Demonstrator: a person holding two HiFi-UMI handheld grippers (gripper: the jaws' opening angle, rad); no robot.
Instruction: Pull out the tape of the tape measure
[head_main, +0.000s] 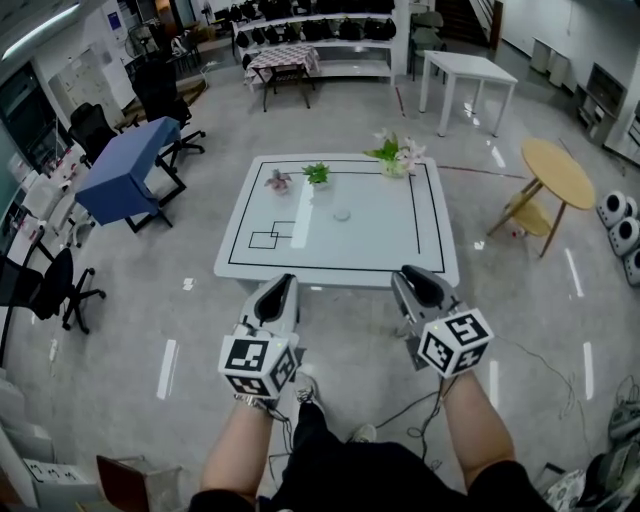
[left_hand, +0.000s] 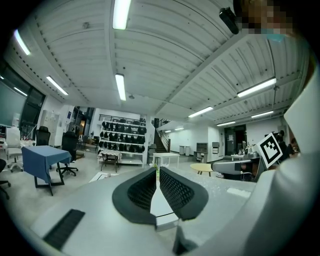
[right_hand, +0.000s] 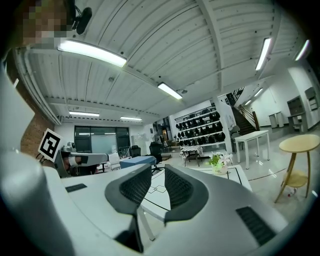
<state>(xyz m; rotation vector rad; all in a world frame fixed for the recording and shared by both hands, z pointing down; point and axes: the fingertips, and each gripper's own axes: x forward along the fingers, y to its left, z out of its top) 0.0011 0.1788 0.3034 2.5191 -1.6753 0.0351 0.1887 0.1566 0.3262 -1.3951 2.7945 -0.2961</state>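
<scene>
Table (head_main: 380, 250): pink plant (head_main: 278, 181), green plant (head_main: 317, 174), bouquet (head_main: 398, 155) far edge; tape measure (head_main: 342, 214) centre.

Two grippers (head_main: 287, 280) (head_main: 409, 272); three potted plants (head_main: 278, 181) (head_main: 317, 174) (head_main: 397, 155); one tape measure (head_main: 342, 214).

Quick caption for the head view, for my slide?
Head view: left gripper shut, right gripper slightly open, both held short of a white table bearing a small round object and plants.

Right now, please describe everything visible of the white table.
The white table is squarish, with rounded corners and a glossy top. A thin black line frames the top; two small black rectangles are drawn near its left front. It stands on the grey floor. Three small plants stand along its far edge, and a small round object lies near the middle.
</scene>
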